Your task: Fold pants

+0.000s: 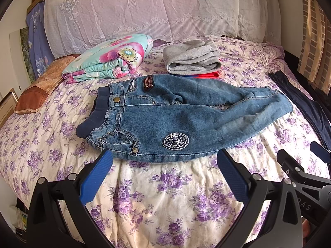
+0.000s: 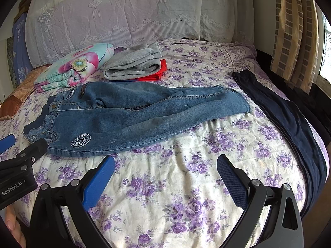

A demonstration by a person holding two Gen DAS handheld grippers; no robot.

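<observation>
Left gripper [image 1: 164, 155] released, jaws wide apart, hovering over bare bedspread at near edge of bed [image 1: 155, 196], tips just short of jeans' near hem line. Right gripper [image 2: 165, 161] likewise released, nothing between fingers, over near edge, further toward leg end.

Jeans [image 1: 186, 115] flat, unfolded, mid-bed, lying crosswise: dark elastic waistband toward left edge, cuffs toward right edge. Legs overlapping partly, near leg on top. Round patch [image 1: 175, 142] on near thigh, striped patch [image 1: 148, 83] on far hip.

Dark navy garment [image 2: 289, 119] stretched along right edge of bed, just beside jeans cuffs, possibly touching, hard to tell through fisheye distortion.

Behind jeans: folded grey garment [image 1: 192, 59] stacked on red one [image 1: 208, 74], red edge touching or nearly touching jeans' far side. Folded floral quilt [image 1: 109, 60] left of that stack. Brown pillow [image 1: 39, 86] at far-left edge. Lace-covered pillows [image 1: 155, 10] along head of bed. Checked curtain [image 2: 293, 31] beyond far-right corner.
</observation>
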